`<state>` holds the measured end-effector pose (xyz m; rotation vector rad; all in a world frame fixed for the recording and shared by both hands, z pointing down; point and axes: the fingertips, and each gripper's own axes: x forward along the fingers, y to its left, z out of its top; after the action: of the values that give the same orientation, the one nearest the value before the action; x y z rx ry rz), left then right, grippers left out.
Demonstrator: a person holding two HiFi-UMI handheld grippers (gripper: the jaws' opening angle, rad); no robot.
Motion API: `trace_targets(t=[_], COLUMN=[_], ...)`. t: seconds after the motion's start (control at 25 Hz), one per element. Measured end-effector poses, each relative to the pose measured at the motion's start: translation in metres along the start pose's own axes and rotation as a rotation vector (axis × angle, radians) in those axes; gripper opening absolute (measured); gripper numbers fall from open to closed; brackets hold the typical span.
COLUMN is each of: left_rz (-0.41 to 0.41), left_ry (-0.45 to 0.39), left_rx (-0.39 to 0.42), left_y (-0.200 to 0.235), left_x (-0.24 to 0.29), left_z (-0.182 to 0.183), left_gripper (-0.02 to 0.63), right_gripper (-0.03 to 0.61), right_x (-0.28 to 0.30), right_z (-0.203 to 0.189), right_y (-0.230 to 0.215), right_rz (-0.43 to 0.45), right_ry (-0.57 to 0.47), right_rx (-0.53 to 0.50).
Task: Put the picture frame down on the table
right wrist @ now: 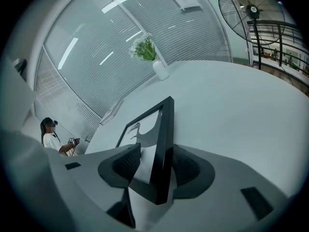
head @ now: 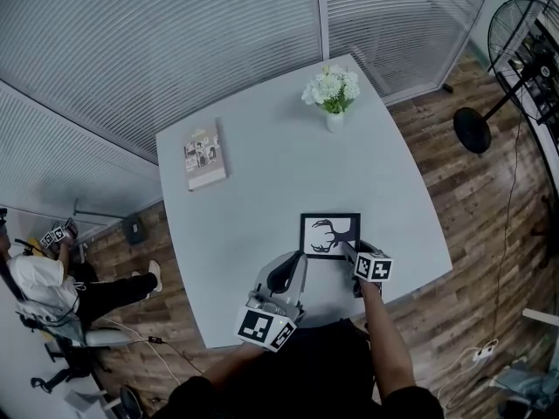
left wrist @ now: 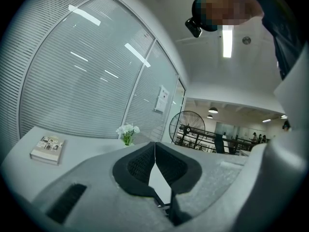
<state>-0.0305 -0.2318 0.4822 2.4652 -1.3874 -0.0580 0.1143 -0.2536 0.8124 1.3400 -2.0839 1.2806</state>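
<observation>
My right gripper point(head: 349, 250): angled down, jaws apart around the picture frame's point(head: 329, 235) near right corner | My left gripper point(head: 284, 273): level, over the white table's point(head: 262, 147) near edge, jaws together, empty.

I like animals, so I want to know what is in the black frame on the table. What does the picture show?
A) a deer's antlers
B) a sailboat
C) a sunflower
A: in the head view the picture frame lying on the table holds a white picture with black, branching antlers on it.
</observation>
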Motion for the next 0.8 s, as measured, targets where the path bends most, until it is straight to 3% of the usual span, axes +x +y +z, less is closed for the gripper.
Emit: trace_targets(t=[0.56, 0.8], left_rz=[0.004, 0.001], left_ry=[0.002, -0.001], left_rx=[-0.005, -0.001], left_y=[0.003, 0.0], left_x=[0.002, -0.003], left_z=[0.001, 0.001], left_gripper=[0.02, 0.02], right_gripper=[0.21, 0.215], right_x=[0.012, 0.015], right_z=[-0.013, -0.018], right_y=[-0.005, -0.003], right_rz=[-0.117, -0.2], right_ry=[0.092, 0.16], right_rx=[-0.126, -0.266])
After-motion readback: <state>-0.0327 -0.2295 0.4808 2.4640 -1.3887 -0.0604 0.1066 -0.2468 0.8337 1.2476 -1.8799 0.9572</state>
